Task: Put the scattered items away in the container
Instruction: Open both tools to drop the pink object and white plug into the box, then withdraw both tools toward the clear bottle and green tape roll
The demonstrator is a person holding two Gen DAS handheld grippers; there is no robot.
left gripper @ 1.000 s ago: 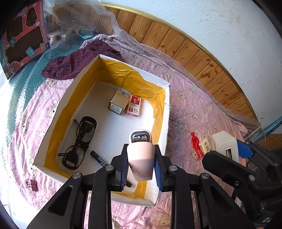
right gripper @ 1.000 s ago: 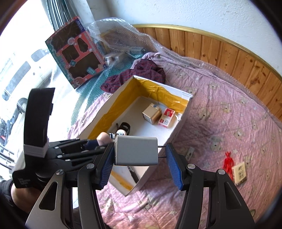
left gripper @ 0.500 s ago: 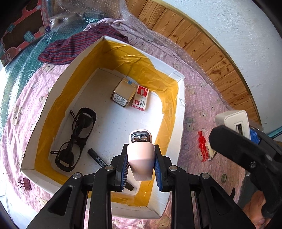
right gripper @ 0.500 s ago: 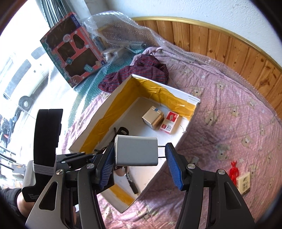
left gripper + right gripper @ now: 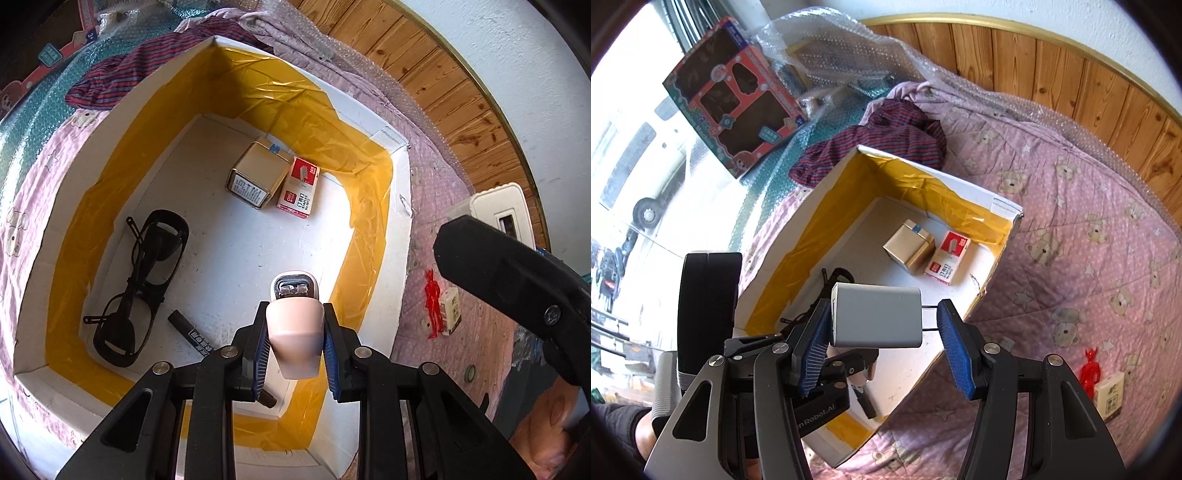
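Part-way: the cardboard box (image 5: 400,206) on the bed already holds safety glasses (image 5: 144,288), a marker (image 5: 192,334), a gold box (image 5: 256,177) and a staples box (image 5: 299,188). The left hand-held gripper (image 5: 294,341) clamps a pink stapler (image 5: 293,332) over the box; the right hand-held gripper (image 5: 882,330) grips a grey charger (image 5: 875,315) by its prongs. A red figurine (image 5: 433,308) and small white box (image 5: 453,312) remain on the quilt (image 5: 1089,236).

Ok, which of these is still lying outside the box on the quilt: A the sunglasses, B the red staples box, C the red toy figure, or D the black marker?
C: the red toy figure lies on the quilt outside the box; the others rest on the box floor.
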